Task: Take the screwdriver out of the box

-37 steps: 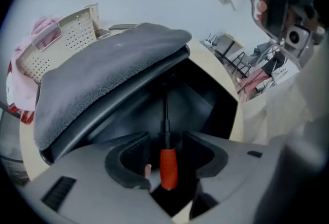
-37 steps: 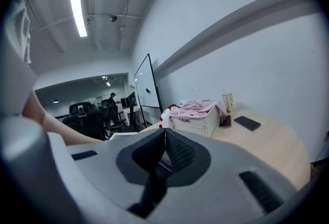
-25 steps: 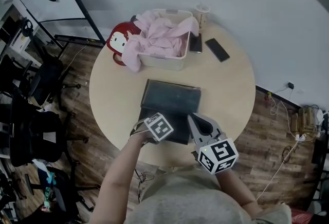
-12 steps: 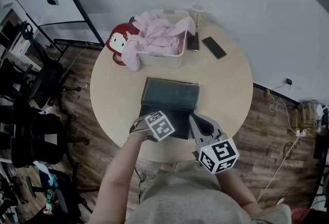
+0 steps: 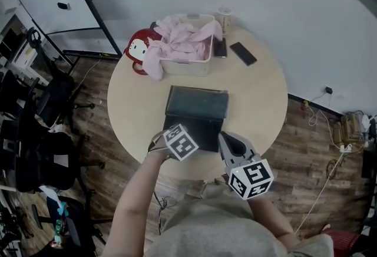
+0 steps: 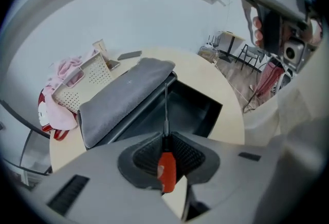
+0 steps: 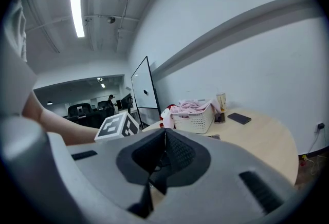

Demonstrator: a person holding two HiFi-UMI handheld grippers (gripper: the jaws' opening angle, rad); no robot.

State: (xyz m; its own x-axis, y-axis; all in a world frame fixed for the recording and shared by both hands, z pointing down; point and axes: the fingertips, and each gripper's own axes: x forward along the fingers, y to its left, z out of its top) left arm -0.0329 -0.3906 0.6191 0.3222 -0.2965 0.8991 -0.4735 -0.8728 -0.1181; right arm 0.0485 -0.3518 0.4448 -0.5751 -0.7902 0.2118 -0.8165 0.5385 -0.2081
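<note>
A dark box [image 5: 203,130] lies open on the round table [image 5: 265,102], its grey lid [image 5: 197,102] tipped back on the far side. In the left gripper view a screwdriver [image 6: 166,167] with a red handle sits between the jaws, its thin shaft pointing out over the box's hollow [image 6: 193,110] and grey lid [image 6: 123,94]. My left gripper [image 6: 165,138] is shut on that handle and hovers at the box's near left corner [image 5: 177,147]. My right gripper [image 5: 227,138] is at the box's near right corner, its jaws [image 7: 165,133] shut on nothing.
A white basket [image 5: 197,64] of pink cloth stands at the table's far side, with a red plush [image 5: 140,49] to its left. A cup [image 5: 223,16] and two phones [image 5: 242,53] lie to its right. Office chairs [image 5: 41,150] stand on the floor to the left.
The left gripper has risen a little over the box's near edge. The right gripper has shifted slightly at the box's right corner. Nothing else has moved.
</note>
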